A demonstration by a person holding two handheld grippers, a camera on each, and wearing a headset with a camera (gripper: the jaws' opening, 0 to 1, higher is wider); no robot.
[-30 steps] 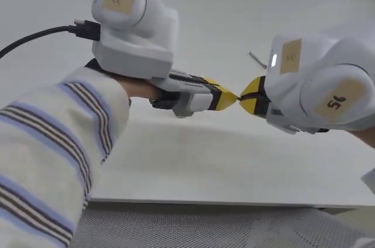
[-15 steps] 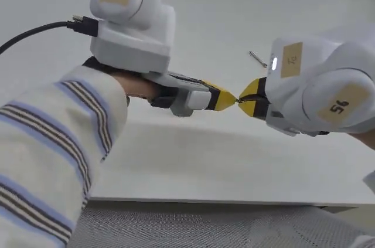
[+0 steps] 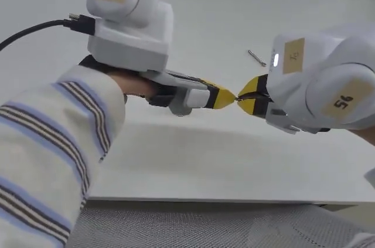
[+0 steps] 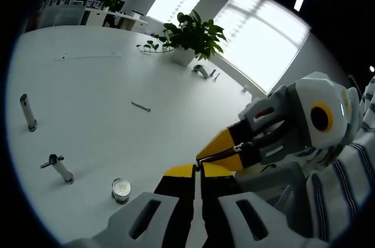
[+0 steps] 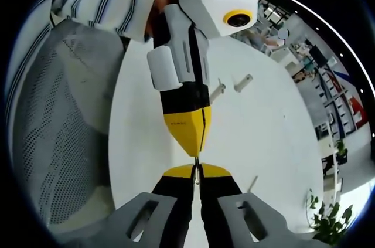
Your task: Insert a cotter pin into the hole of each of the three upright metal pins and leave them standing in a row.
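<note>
Counting three metal pins, one loose cotter pin; left gripper and right gripper stay pinched shut, tips touching

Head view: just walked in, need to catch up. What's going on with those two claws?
A person holds the left claw and right claw tip to tip above the white table, both shut on a thin cotter pin. The middle upright pin already has one through it, the far upright pin looks bare, the near upright pin stands close by, and a spare cotter pin lies loose.
</note>
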